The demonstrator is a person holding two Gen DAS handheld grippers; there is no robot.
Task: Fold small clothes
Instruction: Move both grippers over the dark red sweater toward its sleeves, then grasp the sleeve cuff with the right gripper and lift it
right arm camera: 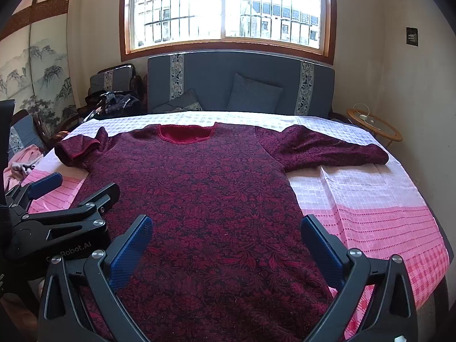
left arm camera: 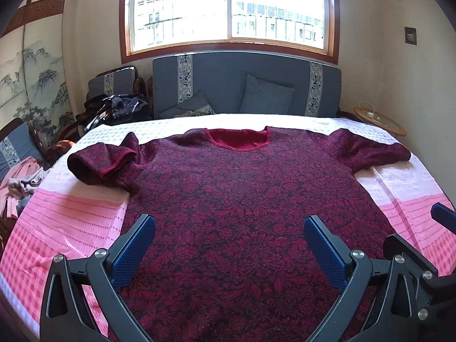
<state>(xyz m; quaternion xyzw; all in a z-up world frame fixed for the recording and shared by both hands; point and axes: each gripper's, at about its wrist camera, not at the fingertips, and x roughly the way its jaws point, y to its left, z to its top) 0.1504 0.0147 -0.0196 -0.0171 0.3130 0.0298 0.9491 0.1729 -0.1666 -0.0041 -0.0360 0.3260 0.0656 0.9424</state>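
Note:
A dark red floral short-sleeved top (left arm camera: 228, 199) (right arm camera: 199, 199) lies spread flat on the pink and white cloth, neck opening (left arm camera: 238, 139) at the far side. Its left sleeve (left arm camera: 99, 165) is bunched and partly turned over; its right sleeve (right arm camera: 327, 148) lies stretched out. My left gripper (left arm camera: 229, 222) hovers open over the lower body of the top, nothing between its blue pads. My right gripper (right arm camera: 226, 222) is open too, above the lower right part of the top. The left gripper (right arm camera: 77, 188) shows at the left of the right wrist view.
The pink and white checked cloth (left arm camera: 71, 222) (right arm camera: 370, 199) covers the table. A grey sofa (left arm camera: 245, 85) with cushions stands behind it under a window. Loose clothes (left arm camera: 22, 182) lie at the left, dark garments (left arm camera: 114, 108) on a chair, and a round side table (right arm camera: 376, 128) at the right.

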